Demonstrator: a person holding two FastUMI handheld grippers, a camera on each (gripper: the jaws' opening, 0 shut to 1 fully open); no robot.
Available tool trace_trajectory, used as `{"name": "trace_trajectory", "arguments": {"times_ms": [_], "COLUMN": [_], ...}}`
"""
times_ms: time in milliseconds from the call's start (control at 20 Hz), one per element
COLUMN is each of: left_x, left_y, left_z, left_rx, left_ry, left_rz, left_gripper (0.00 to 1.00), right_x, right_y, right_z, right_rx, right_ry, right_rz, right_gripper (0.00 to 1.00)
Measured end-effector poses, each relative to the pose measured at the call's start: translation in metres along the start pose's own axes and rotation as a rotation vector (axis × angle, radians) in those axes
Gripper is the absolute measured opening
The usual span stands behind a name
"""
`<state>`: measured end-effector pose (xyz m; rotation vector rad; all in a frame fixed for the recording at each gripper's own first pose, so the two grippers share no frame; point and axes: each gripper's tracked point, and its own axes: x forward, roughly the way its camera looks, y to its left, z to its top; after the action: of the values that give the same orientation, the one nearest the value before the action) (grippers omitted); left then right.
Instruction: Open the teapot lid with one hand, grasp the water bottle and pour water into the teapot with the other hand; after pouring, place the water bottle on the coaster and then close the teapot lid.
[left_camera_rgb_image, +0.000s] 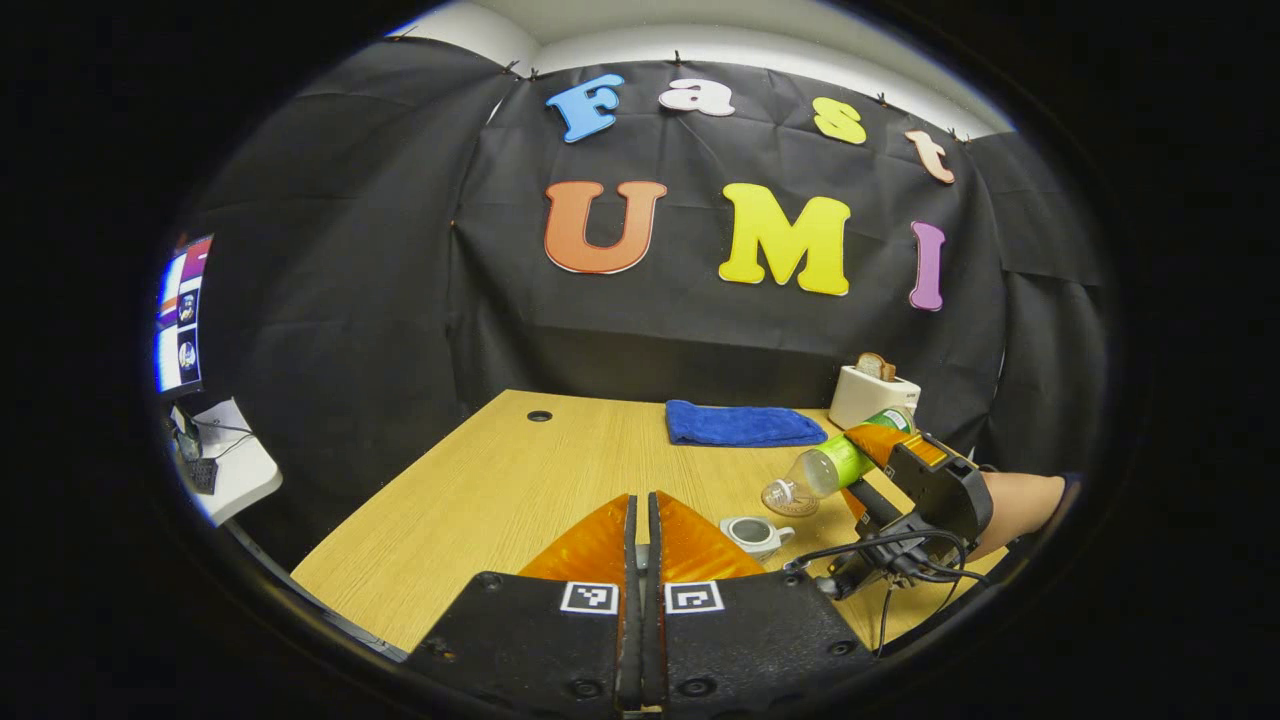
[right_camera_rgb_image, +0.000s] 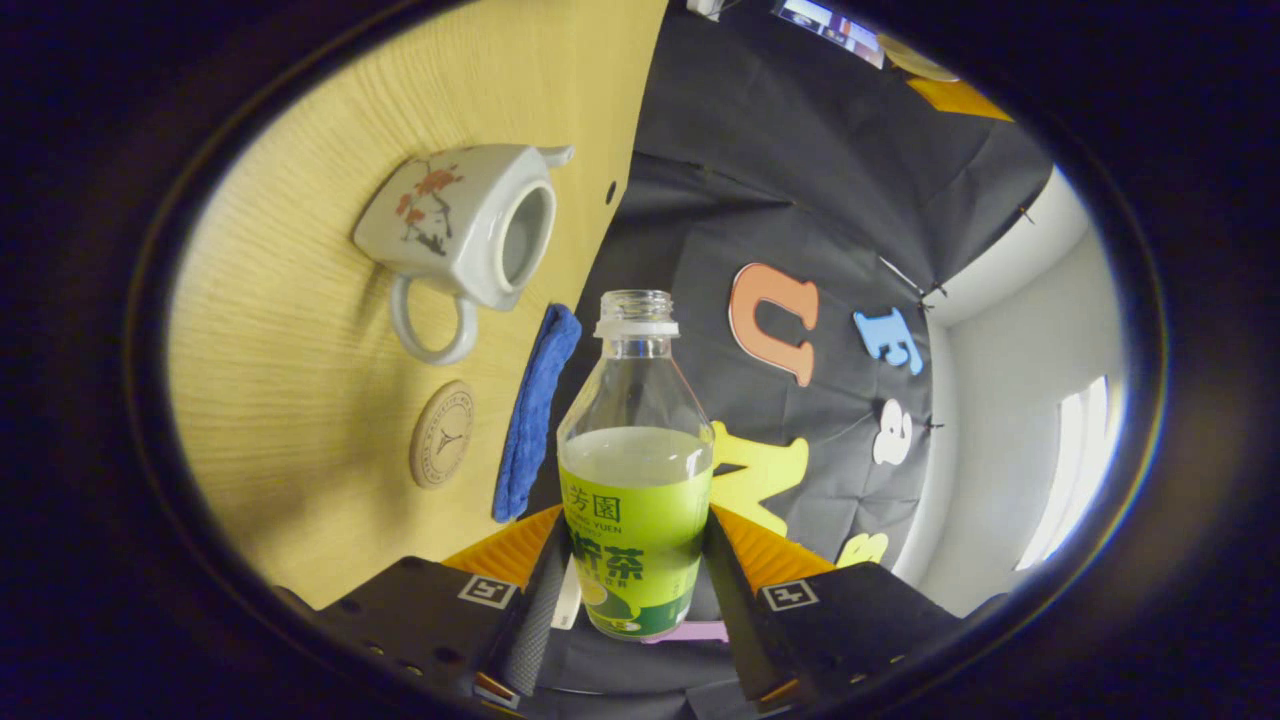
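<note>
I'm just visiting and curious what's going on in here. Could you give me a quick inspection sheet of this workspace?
Surface: wooden table.
Job's things: teapot open, lid not seen; water bottle uncapped, tilted toward the teapot; coaster bare.
Clutter: blue towel; toaster holding bread.
Grippers: left gripper shut; right gripper shut on the water bottle.
Cables: black cable on the right gripper.
Surroundings: black cloth wall, screen at left.
</note>
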<state>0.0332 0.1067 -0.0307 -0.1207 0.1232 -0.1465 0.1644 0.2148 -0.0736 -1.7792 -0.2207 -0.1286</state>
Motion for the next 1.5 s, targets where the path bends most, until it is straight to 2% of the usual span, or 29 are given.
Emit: {"name": "trace_trajectory", "arguments": {"times_ms": [650,1200,1500], "left_x": [0.001,0.005,0.006], "left_y": [0.003,0.006,0.01], "left_z": [-0.007,-0.007,-0.009], "left_rx": [0.04,0.066,0.06], "left_ry": [0.018,0.018,0.023], "left_rz": [0.0,0.026,0.038], "left_gripper": [0.03,0.03,0.03], "right_x": [0.011,0.007,0.004], "right_y": [-0.033,-0.062,-0.075], "right_z": [0.014,0.025,0.031], "right_rx": [-0.245,-0.364,-0.395], "right_ry": [-0.08,-0.113,-0.131], "right_rz": [-0.077,-0.186,-0.219], "right_gripper": [0.75,0.75,0.73]}}
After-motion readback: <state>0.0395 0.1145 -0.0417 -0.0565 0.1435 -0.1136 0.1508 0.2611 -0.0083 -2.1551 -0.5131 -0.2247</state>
